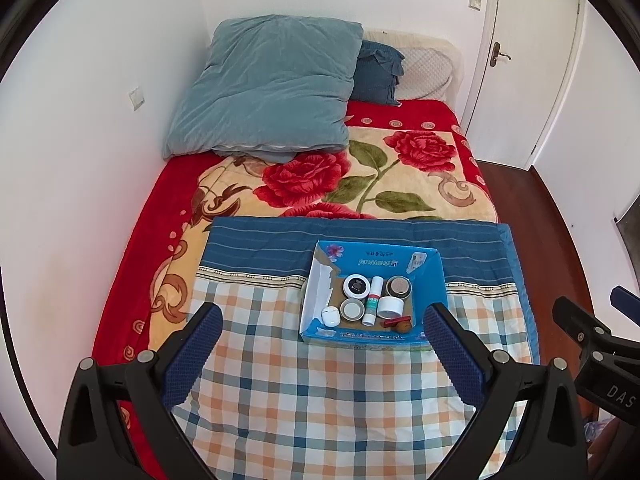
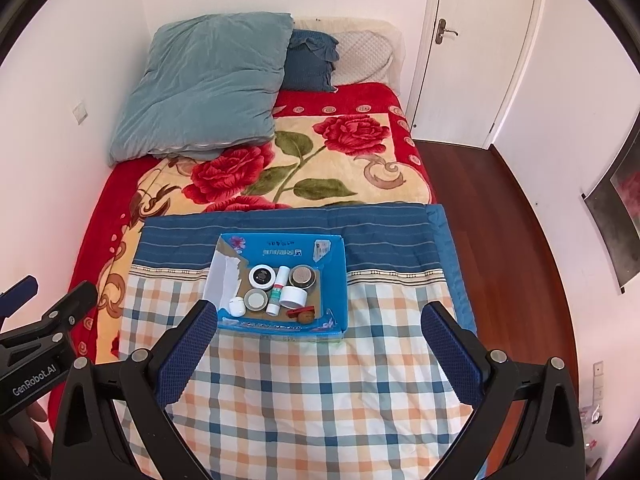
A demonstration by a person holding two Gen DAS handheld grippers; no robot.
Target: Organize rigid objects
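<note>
Left gripper (image 1: 322,322) held above the checked quilt (image 1: 320,400), jaws spread wide, nothing between the ribbed blue pads (image 1: 192,356); black plastic frame with silver rivets. Right gripper (image 2: 320,322) level beside it, likewise gaping and empty, same textured blue pads (image 2: 452,354). Both aimed forward over the bed, well short of the box.

Blue cardboard box (image 1: 430,280), shallow and open-topped, left wall torn to white, sits on the quilt near its blue striped band. Packed inside, close together: round white-rimmed tin with black face (image 1: 356,285), white tube with green label lying lengthwise (image 1: 372,300), brown-topped round jar (image 1: 398,287), white cylindrical jar (image 1: 390,307), pale green-lidded jar (image 1: 352,310), small white rounded case (image 1: 331,317), red stick beside a brown nut-like ball (image 1: 404,327).

Plush rose-patterned blanket (image 1: 380,176) beyond; teal velvet pillow (image 1: 268,88) at the head.
</note>
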